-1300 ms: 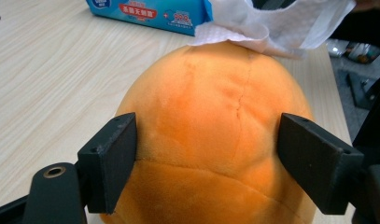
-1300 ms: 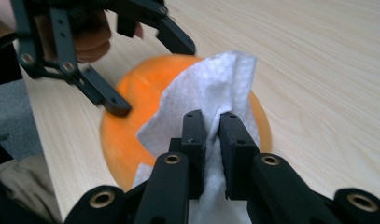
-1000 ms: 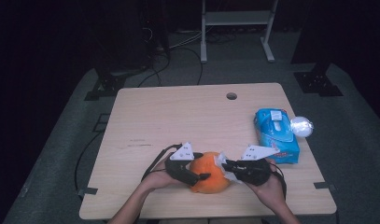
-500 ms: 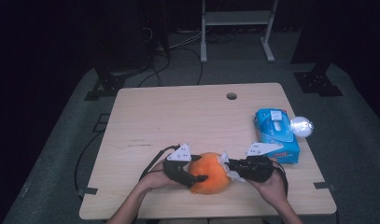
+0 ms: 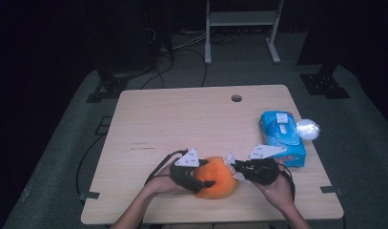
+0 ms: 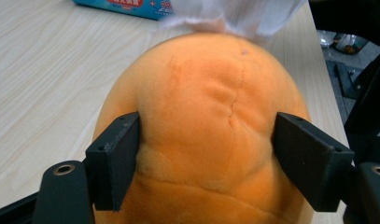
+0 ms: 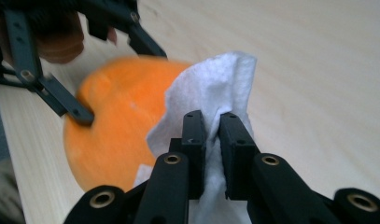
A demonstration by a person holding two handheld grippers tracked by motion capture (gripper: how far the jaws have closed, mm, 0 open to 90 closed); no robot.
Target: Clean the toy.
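An orange plush fruit (image 5: 217,177) rests on the table (image 5: 191,119) near its front edge. My left gripper (image 5: 202,177) is shut on it; in the left gripper view both pads dent the orange plush fruit (image 6: 211,116). My right gripper (image 5: 234,167), just right of the fruit, is shut on a white wipe (image 5: 231,161). In the right gripper view the white wipe (image 7: 211,88) is pinched between the jaws and lies against the orange plush fruit (image 7: 117,116), with the left gripper's fingers (image 7: 66,100) on its far side.
A blue pack of wet wipes (image 5: 282,138) lies at the table's right side, with a shiny silver ball (image 5: 308,129) beside it at the edge. A cable hole (image 5: 236,98) sits near the far edge. Cables trail from both grippers.
The right gripper with the wipe has shifted slightly along the fruit's right side. The left gripper and the fruit have stayed put.
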